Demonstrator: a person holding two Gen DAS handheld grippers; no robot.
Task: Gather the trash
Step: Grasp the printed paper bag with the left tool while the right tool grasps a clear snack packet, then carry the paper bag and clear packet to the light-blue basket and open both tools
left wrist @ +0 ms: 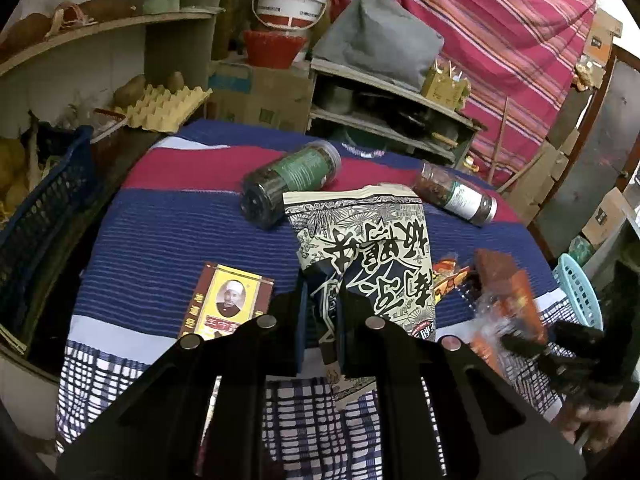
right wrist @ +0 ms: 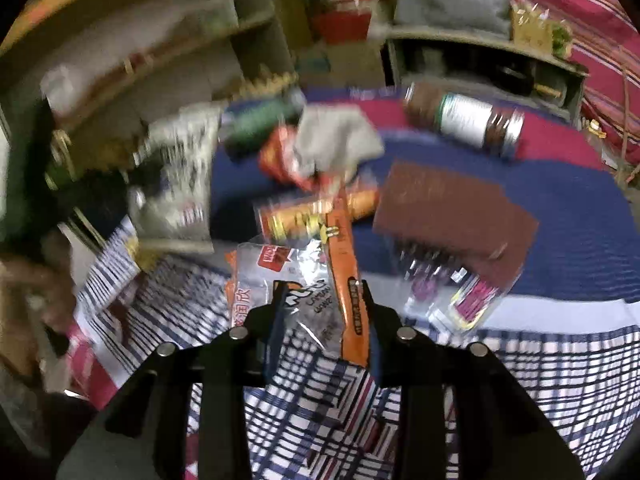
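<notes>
Left wrist view, left gripper (left wrist: 320,312) jaws clamped on cream-and-navy printed snack bag (left wrist: 360,248), right gripper (right wrist: 322,300) jaws closed around clear-and-orange plastic wrapper (right wrist: 316,300), striped cloth table (left wrist: 180,220).

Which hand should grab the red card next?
Neither is free. The left gripper is shut on the black-and-white bag; the right has an orange wrapper between its jaws. Once emptied, left: the red card lies just beside its fingers.

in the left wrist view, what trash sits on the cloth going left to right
red and yellow portrait box → dark green-label jar → black and cream printed bag → white-label spice jar
</notes>
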